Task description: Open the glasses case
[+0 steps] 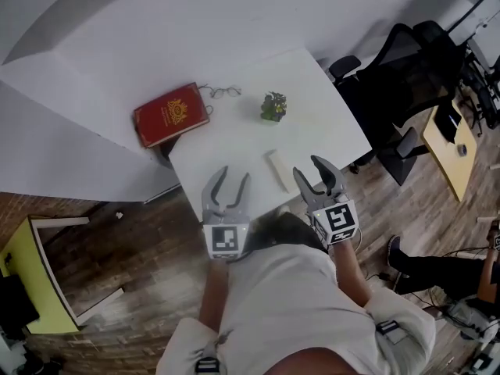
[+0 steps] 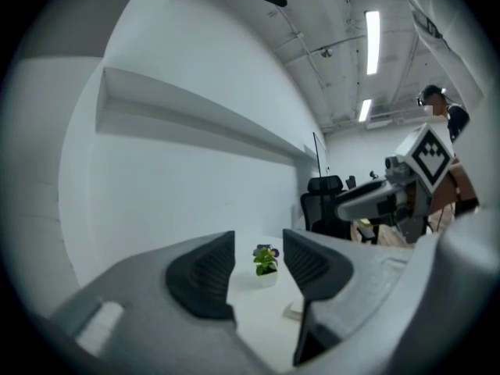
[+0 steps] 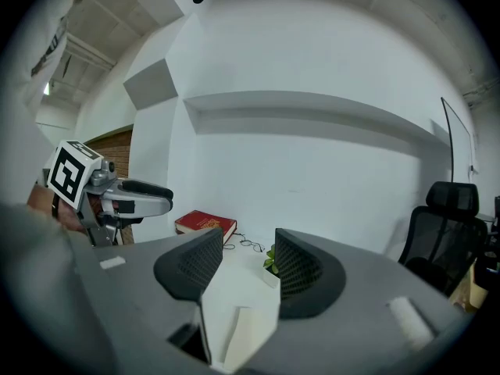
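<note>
Head view: lopsided contact by the parted, empty left gripper [image 1: 234,175] or right gripper [image 1: 307,167] could skid the cream oblong glasses case [image 1: 278,169], 9 o'clock of the right.

White table [image 1: 328,123] pushed up to a white wall with a long ledge [image 3: 312,104]. Red book [image 1: 170,114] with a gold emblem on its cover lies flat at the table's far left corner. Wire-frame eyeglasses [image 1: 223,92] sit just beside the book, on its right. Small potted plant [image 1: 273,106], green leaves with purple flowers in a white pot, stands upright right of the eyeglasses, apart from them. Black office chairs [image 1: 406,61] cluster off the table's right side. Dark wood-plank floor [image 1: 141,241]. Yellow desk [image 1: 449,151] farther right. Yellow-topped table [image 1: 23,280] at lower left. Ceiling strip lights [image 2: 373,31] lit.
</note>
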Available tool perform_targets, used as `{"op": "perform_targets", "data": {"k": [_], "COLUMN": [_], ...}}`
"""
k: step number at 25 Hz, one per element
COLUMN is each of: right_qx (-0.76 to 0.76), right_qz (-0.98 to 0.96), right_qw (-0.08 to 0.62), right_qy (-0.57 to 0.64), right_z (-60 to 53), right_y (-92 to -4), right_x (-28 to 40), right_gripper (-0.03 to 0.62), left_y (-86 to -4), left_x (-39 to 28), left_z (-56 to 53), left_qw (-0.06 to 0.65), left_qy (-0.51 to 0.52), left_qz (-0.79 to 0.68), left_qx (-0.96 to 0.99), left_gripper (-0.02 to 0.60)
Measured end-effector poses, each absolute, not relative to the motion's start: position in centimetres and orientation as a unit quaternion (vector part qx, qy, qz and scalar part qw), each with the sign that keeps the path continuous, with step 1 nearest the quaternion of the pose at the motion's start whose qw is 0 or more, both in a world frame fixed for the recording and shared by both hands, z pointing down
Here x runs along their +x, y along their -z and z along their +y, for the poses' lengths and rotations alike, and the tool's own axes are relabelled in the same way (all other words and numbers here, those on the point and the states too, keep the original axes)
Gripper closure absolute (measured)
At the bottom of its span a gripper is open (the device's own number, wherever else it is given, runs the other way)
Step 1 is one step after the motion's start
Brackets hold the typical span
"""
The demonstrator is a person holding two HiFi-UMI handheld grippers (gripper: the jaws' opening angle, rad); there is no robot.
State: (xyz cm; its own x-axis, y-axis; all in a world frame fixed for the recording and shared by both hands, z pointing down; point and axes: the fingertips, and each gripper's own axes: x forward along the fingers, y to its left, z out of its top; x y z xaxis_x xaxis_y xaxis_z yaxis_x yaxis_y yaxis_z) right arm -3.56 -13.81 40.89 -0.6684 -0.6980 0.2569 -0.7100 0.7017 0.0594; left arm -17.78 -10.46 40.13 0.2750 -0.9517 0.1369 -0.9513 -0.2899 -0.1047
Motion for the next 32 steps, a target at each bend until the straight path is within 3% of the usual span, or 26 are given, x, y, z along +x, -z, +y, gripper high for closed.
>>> {"op": "perform_targets", "data": {"k": [15, 32], "right_qx": [0.374, 0.340], "right_qz": [-0.912, -0.901], "right_qw": [0.165, 0.249], "right_qy": [-0.034, -0.101], "right_z": [-19.2, -20.1], "right_y": [-44.2, -54.2], "right_x": [-3.5, -3.3], "right_gripper": [0.399, 0.399], "left_y": [-42.4, -52.0], "left_x": [-16.7, -14.1], "left_z": [-16.2, -18.9], "left_qw": [-0.012, -0.087], "left_qy": [0.105, 0.170], "left_qz": [0.589, 0.553], "left_qx": [-0.801, -0.811], "left_gripper": [0.390, 0.390]}}
